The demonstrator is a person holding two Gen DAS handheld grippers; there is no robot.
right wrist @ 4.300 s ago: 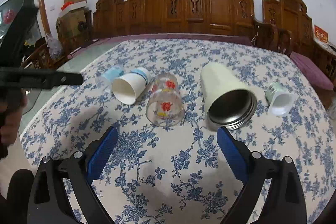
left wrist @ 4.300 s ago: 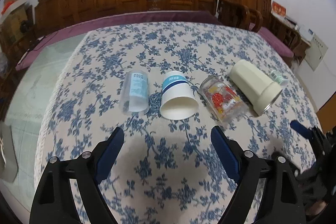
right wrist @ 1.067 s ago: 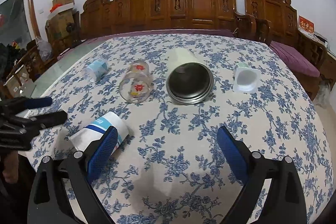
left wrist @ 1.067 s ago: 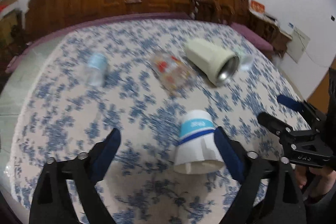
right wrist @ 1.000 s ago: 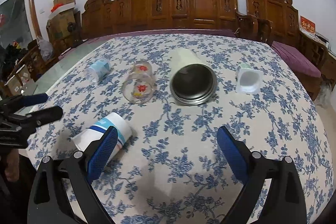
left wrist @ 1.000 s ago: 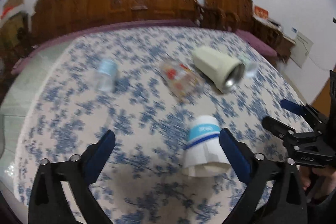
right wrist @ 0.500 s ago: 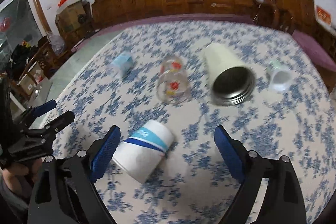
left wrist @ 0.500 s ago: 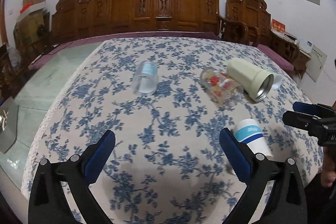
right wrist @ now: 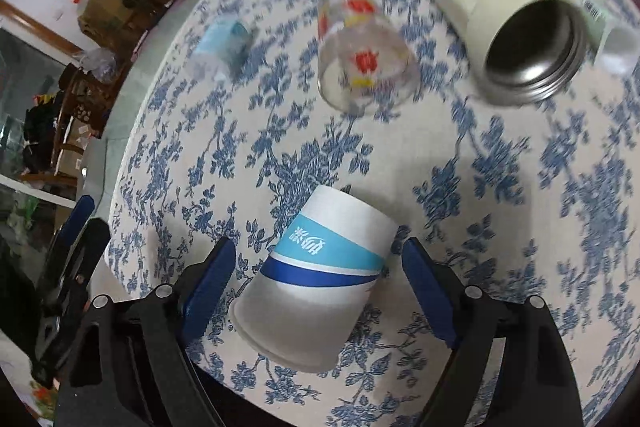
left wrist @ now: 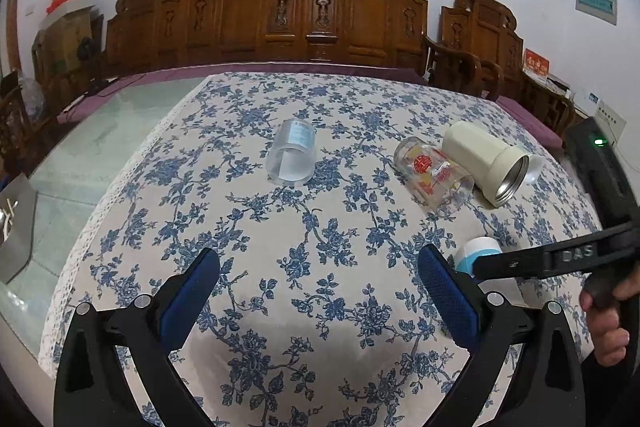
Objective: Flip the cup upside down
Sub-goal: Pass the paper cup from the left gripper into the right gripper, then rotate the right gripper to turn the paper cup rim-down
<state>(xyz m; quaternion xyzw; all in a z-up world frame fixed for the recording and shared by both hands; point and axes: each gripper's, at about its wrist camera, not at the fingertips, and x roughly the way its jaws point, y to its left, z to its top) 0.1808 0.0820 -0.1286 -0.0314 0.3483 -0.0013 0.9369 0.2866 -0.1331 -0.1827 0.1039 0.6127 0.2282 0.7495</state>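
Note:
A white paper cup with blue bands (right wrist: 320, 279) lies on its side on the flowered tablecloth near the table's front edge, its mouth toward the right wrist camera. My right gripper (right wrist: 316, 279) is open, with the cup between its two blue pads and small gaps on both sides. In the left wrist view only the cup's base end (left wrist: 478, 253) shows, behind the right gripper's black finger (left wrist: 552, 259). My left gripper (left wrist: 318, 291) is open and empty over bare cloth, left of the cup.
A clear plastic cup (left wrist: 291, 158), a printed glass (left wrist: 434, 175), a cream steel-lined tumbler (left wrist: 486, 161) and a small white cup (right wrist: 612, 35) lie on their sides farther back. The table edge (right wrist: 120, 283) is close to the paper cup. Carved wooden chairs (left wrist: 304, 15) stand behind.
The left gripper set the paper cup down near the front edge, opened and drew away to the left. The right gripper has swung down and closed in around the cup.

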